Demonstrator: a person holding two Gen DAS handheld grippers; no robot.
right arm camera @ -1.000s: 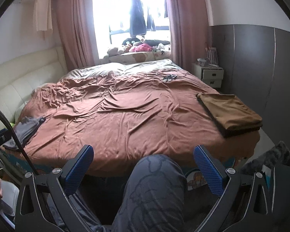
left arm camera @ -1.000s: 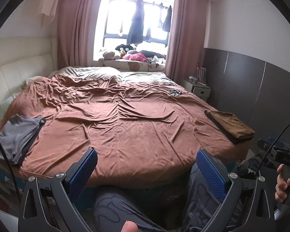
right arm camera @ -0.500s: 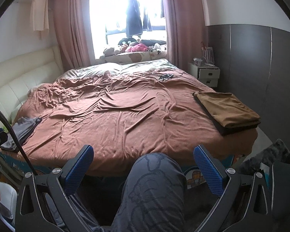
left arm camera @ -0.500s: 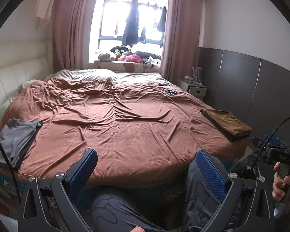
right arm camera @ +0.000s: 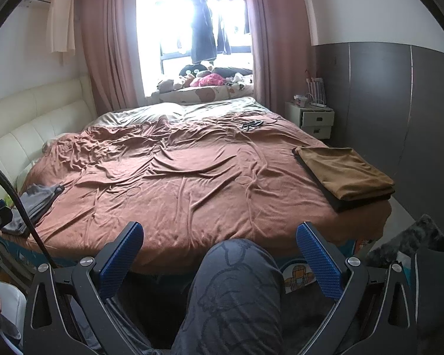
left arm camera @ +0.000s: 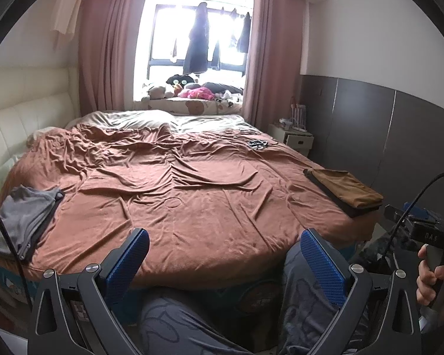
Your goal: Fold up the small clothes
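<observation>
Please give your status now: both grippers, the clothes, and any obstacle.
Left gripper open, empty. Right gripper open, empty. Grey garment unfolded at bed's left edge; brown folded stack at right. Person's knee between right fingers.

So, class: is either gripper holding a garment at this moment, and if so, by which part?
Nothing is held. The left gripper and right gripper are both open and empty; the grey garment lies on the bed.

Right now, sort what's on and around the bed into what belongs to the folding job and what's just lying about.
For the job:
grey clothes at the bed's left edge
folded brown clothes at the right edge
left gripper and right gripper, both open

Lying about:
stuffed toys on the windowsill
nightstand
dark tangle on the bedspread
</observation>
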